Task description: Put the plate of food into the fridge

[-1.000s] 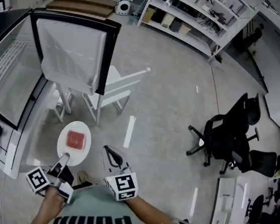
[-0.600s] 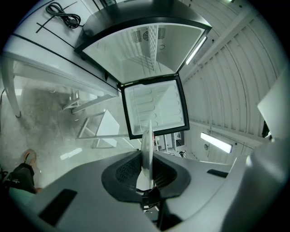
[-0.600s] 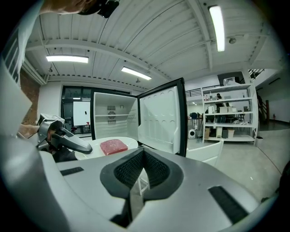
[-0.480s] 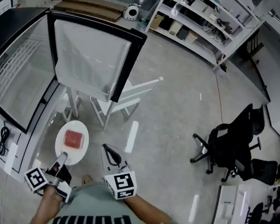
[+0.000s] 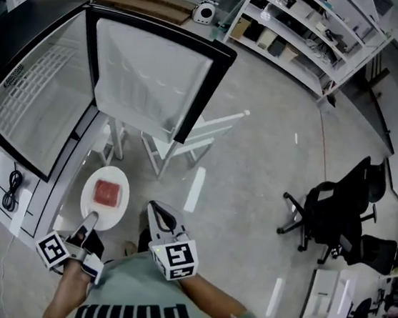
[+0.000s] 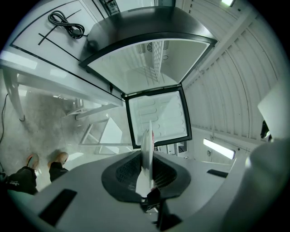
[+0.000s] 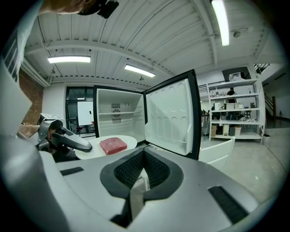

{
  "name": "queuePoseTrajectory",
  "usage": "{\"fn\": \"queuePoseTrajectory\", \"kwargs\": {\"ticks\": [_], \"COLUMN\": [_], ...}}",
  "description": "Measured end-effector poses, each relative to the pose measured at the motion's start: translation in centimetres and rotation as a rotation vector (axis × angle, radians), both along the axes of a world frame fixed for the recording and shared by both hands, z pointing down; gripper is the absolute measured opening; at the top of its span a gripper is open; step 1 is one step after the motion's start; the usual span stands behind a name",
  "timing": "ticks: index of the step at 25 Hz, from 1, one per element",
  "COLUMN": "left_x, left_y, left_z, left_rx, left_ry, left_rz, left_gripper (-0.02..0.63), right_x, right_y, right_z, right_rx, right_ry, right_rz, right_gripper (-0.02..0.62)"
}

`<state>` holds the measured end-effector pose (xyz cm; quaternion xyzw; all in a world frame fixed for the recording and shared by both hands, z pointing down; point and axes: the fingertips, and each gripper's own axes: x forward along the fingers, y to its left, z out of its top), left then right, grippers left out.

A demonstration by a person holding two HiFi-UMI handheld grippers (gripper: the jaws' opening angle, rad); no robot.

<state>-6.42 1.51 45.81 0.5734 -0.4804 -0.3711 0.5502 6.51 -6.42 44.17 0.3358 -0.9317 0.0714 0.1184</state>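
Note:
A white plate [image 5: 103, 208] with a red block of food [image 5: 107, 193] hangs level in front of the open fridge [image 5: 30, 94]. My left gripper [image 5: 90, 222] is shut on its near rim. In the left gripper view the plate [image 6: 146, 149] shows edge-on between the pads of the left gripper [image 6: 147, 156]. My right gripper [image 5: 156, 216] is beside the plate on the right, shut and empty. The right gripper view shows its closed jaws [image 7: 144, 154], the plate [image 7: 93, 150], the food [image 7: 113, 145], the fridge's white inside [image 7: 118, 113] and its door [image 7: 172, 118].
The fridge door [image 5: 155, 77] swings out to the right. A white chair [image 5: 191, 138] stands just behind it. A black cord [image 5: 10, 189] lies on the fridge's top. A black office chair [image 5: 330, 207] and shelving [image 5: 309, 24] are off to the right.
Both grippers and the plate have come closer to the fridge, which now looms larger and further right in the head view. The grip on the plate is unchanged.

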Motion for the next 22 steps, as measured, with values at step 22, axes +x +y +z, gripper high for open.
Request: {"fn": "queuePoseTrajectory", "kwargs": {"ticks": [22], "left_x": [-8.5], "left_y": [-5.2], "left_z": [0.1], "left_rx": [-0.011], "left_ry": [0.026], "left_rz": [-0.267], "left_gripper": [0.046], "right_x": [-12.3], "right_y": [-7.7], "right_z": [0.5], "right_rx": [0.004], "right_ry": [-0.009], "right_rz": [-0.292], "right_gripper": [0.005]}}
